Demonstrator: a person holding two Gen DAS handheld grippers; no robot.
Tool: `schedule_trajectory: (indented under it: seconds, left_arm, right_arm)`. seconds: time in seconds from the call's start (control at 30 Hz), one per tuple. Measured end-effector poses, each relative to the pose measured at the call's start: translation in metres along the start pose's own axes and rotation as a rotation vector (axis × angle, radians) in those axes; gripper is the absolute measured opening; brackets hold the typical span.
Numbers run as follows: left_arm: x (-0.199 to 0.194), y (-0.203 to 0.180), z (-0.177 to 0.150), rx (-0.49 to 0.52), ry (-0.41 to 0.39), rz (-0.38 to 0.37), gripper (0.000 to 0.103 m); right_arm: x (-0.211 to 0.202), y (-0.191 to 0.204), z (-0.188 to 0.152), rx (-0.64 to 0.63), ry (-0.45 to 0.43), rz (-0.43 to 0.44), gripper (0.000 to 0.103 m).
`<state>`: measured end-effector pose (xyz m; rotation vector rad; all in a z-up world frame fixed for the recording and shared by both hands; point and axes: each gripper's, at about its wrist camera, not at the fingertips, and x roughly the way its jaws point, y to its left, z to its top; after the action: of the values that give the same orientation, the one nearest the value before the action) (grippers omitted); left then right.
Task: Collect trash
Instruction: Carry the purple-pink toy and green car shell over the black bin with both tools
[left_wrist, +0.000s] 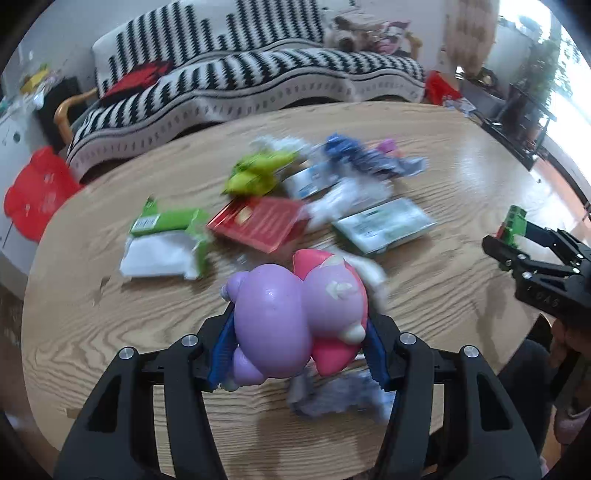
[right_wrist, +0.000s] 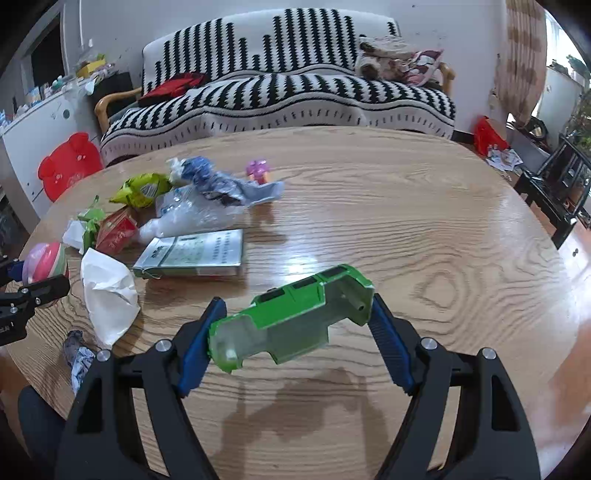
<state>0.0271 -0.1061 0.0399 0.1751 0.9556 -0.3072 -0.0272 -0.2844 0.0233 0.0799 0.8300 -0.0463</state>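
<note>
Left wrist view: the left tool (left_wrist: 297, 354) is clamped on a glossy purple-and-pink plastic toy figure (left_wrist: 299, 321), held above the oval wood-grain desk (left_wrist: 461, 177). Beyond it lie blurred litter: a green-and-white tissue pack (left_wrist: 166, 240), a flat red carton (left_wrist: 258, 223), a crumpled yellow-green wrapper (left_wrist: 258, 173) and a silver-green flat box (left_wrist: 384, 225); no writing on them can be read. To do this step well, I would keep the grip firm and carry the toy level, clear of the pile. Right wrist view: the right tool (right_wrist: 291, 332) pinches a bright green plastic toy car shell (right_wrist: 291, 314) end to end above bare desk, with a crumpled white paper tissue (right_wrist: 107, 291) near its left; print on the flat box is too small to read.
</note>
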Motion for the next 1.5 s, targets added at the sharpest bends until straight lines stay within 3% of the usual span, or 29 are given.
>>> schedule_trajectory:
  seconds: [0.2, 0.47, 0.57, 0.67, 0.87, 1.1, 1.5]
  left_arm:
    - [-0.01, -0.068, 0.021, 0.109, -0.034, -0.061, 0.057]
    - [-0.013, -0.226, 0.032, 0.332, -0.046, -0.233, 0.057]
    - [-0.006, -0.29, 0.018, 0.407, -0.014, -0.309, 0.057]
    - [0.012, -0.345, -0.01, 0.459, 0.039, -0.366, 0.057]
    - [0.051, -0.436, -0.092, 0.57, 0.164, -0.44, 0.057]
    - [0.108, -0.464, -0.135, 0.617, 0.309, -0.476, 0.057]
    - [0.164, -0.504, -0.16, 0.719, 0.39, -0.503, 0.057]
  right_arm:
    - [-0.039, -0.056, -0.015, 0.085, -0.038, -0.079, 0.076]
    - [-0.09, -0.17, -0.089, 0.248, -0.015, -0.248, 0.076]
    - [-0.101, -0.212, -0.129, 0.314, 0.023, -0.302, 0.076]
    - [-0.103, -0.253, -0.191, 0.395, 0.103, -0.346, 0.076]
    - [-0.08, -0.287, -0.282, 0.483, 0.258, -0.358, 0.076]
    - [-0.061, -0.299, -0.328, 0.5, 0.335, -0.301, 0.076]
    - [-0.02, -0.313, -0.345, 0.519, 0.43, -0.258, 0.076]
